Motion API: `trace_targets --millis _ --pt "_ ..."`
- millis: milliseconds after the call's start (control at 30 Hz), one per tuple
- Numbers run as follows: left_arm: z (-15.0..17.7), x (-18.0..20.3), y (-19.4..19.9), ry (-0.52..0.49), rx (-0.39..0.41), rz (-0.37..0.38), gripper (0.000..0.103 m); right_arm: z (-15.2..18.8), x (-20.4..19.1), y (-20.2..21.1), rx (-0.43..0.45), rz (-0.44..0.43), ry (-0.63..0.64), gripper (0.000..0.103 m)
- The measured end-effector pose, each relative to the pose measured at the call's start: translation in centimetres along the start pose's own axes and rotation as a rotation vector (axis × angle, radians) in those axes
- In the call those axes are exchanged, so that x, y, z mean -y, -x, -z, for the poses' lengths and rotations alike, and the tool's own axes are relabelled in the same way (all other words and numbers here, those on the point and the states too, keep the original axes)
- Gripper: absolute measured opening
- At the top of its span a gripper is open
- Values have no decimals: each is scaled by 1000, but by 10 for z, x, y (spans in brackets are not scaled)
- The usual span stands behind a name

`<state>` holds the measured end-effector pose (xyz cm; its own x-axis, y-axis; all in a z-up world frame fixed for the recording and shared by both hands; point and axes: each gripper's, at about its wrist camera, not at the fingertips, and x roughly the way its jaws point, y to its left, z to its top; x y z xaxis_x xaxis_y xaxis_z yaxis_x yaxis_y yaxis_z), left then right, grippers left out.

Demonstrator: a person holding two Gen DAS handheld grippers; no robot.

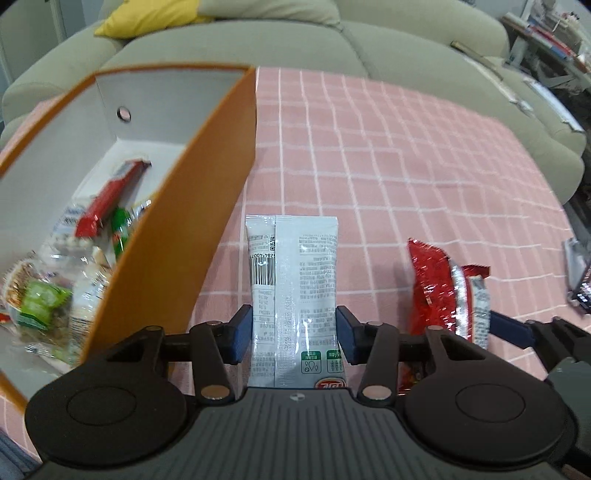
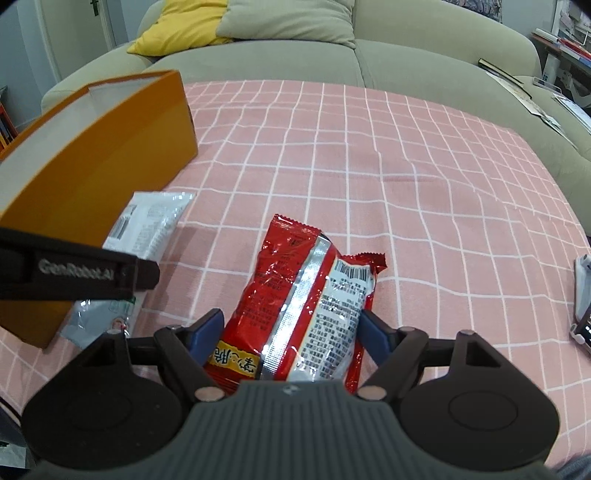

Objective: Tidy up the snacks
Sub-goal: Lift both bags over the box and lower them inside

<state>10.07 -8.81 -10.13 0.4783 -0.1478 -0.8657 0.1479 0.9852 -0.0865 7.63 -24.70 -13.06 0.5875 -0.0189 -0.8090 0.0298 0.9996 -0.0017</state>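
Snacks are distributed across one surface (image 2: 406,166) covered in pink checked cloth, in front of one grey sofa (image 2: 295,48) carrying one yellow cushion (image 2: 184,26). One orange box (image 1: 207,206), open-topped, stands at the left and contains several packets; an exact count cannot be made. Two packets are outside the box. One red packet (image 2: 295,295) is clamped between the pads of the right claw (image 2: 291,332). One white packet (image 1: 295,288) is clamped in the left claw (image 1: 294,334), just beside the box wall.
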Motion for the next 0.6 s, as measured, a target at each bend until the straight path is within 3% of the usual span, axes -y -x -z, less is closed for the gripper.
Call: trace_targets --millis 300,600 --pt "-1 -3 49 -16 68 46 54 -4 -14 40 66 -34 12 76" --pt "-9 -39 86 23 137 67 54 -25 -39 73 137 -99 52 76"
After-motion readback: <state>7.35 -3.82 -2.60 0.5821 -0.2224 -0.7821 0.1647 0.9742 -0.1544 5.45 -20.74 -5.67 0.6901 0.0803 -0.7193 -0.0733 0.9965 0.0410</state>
